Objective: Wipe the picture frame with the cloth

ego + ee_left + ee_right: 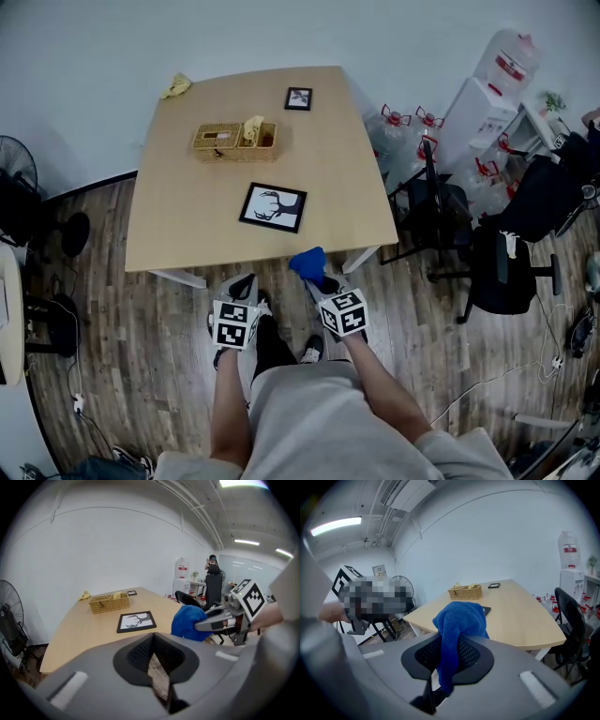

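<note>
Cloth [457,620] hides most of picture frame [487,610].

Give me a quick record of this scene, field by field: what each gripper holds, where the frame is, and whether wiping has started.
left gripper: jaws together, nothing held, over the floor just short of the table
right gripper: shut on the blue cloth, at the near table edge
picture frame: lying flat on the table, deer print, untouched
further back: wicker basket, small frame
wiping: not yet begun
</note>
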A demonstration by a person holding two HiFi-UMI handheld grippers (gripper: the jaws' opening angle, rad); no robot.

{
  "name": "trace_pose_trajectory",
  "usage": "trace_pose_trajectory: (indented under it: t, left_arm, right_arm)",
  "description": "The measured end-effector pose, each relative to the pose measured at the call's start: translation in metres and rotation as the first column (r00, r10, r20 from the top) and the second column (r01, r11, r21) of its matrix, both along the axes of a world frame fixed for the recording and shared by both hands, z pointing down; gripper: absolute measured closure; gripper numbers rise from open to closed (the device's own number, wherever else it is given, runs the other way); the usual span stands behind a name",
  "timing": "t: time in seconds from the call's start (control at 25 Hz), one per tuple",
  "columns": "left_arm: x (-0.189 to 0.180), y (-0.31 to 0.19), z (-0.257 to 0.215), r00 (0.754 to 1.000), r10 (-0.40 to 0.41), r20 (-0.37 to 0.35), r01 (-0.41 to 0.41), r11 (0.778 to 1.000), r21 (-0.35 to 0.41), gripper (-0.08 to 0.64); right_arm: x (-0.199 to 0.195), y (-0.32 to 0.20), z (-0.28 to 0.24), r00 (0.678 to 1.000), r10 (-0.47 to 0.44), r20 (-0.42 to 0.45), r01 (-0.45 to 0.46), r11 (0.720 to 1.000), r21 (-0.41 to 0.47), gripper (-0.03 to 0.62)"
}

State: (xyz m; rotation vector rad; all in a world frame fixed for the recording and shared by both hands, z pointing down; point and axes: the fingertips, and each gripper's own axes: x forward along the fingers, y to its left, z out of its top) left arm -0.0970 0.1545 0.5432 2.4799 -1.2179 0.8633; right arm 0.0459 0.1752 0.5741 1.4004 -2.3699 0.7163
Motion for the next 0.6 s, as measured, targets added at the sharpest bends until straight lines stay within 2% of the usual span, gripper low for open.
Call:
trace_pose_trajectory:
  t: [0.6]
  left_arm:
    - [-0.0098, -0.0025, 0.002, 1.0, -0.013, -0.02, 0.013, 1.0, -0.014, 0.508]
  right_arm:
    - [-0.01, -0.004, -0.0015, 1.0, -0.001, 0.005, 0.001, 1.0, 0.006, 0.545]
